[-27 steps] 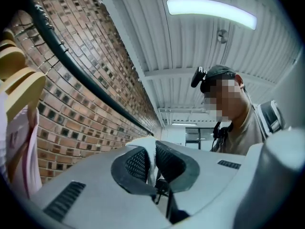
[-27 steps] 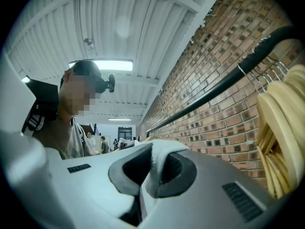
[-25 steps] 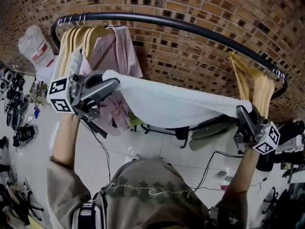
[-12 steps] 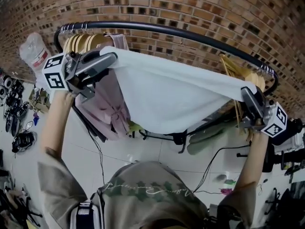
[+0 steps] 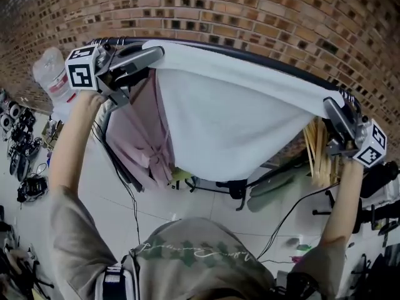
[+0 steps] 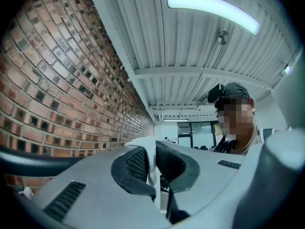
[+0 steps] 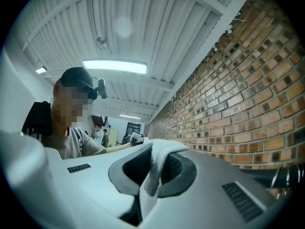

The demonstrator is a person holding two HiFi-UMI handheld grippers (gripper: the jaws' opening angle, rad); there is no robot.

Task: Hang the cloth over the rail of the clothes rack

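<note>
- Left tool [image 5: 155,52], right tool [image 5: 329,107] and cloth [image 5: 231,120] have risen since a second ago and are now level with the rail [image 5: 282,67].
- Left tool: jaws pinch the cloth's left corner.
- Right tool: jaws pinch the right corner.
- Cloth: stretched between the tools, sagging below them.

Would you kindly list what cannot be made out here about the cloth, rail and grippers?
Head view: the cloth hides the rail at its left end; contact there cannot be told.
Head view: the wooden hangers sit partly behind it.
Left gripper view: the body of the left gripper hides all but a sliver of cloth.
Right gripper view: the right gripper does likewise.
</note>
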